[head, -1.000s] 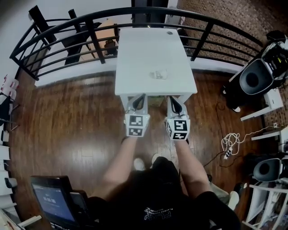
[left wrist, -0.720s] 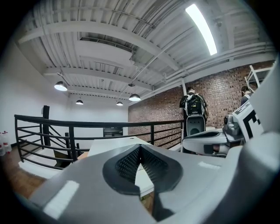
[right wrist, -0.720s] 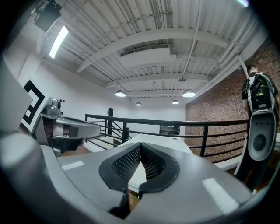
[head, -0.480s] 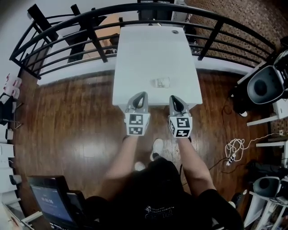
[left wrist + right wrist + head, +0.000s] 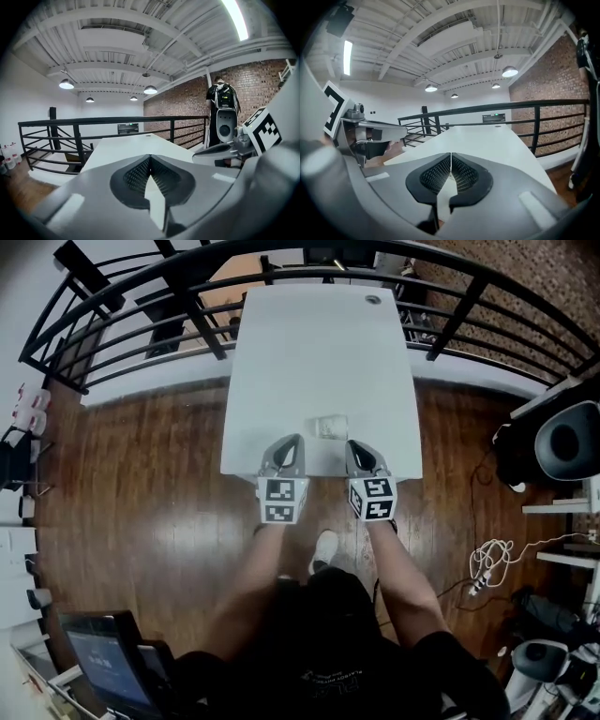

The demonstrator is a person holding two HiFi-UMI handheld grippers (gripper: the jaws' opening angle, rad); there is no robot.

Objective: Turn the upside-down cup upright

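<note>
A small clear cup [image 5: 330,426] sits near the front edge of the white table [image 5: 309,343] in the head view; which way up it stands is too small to tell. My left gripper [image 5: 290,443] hovers over the table's front edge, just left of the cup and nearer me, jaws shut with nothing in them. My right gripper [image 5: 359,448] is beside it, just right of the cup, also shut and empty. The left gripper [image 5: 149,159] and the right gripper [image 5: 450,159] show pads pressed together in their own views. The cup is hidden from both gripper views.
A black metal railing [image 5: 187,310] curves round the table's far side and both flanks. Wooden floor [image 5: 141,493] lies to the left. Speakers [image 5: 567,442] and cables [image 5: 492,559] stand on the right. A person with a backpack [image 5: 221,96] stands by the brick wall.
The person has stepped closer to the table. Both grippers now reach over its front edge, flanking the cup, where earlier they hung short of the edge. Jaws stayed shut.
</note>
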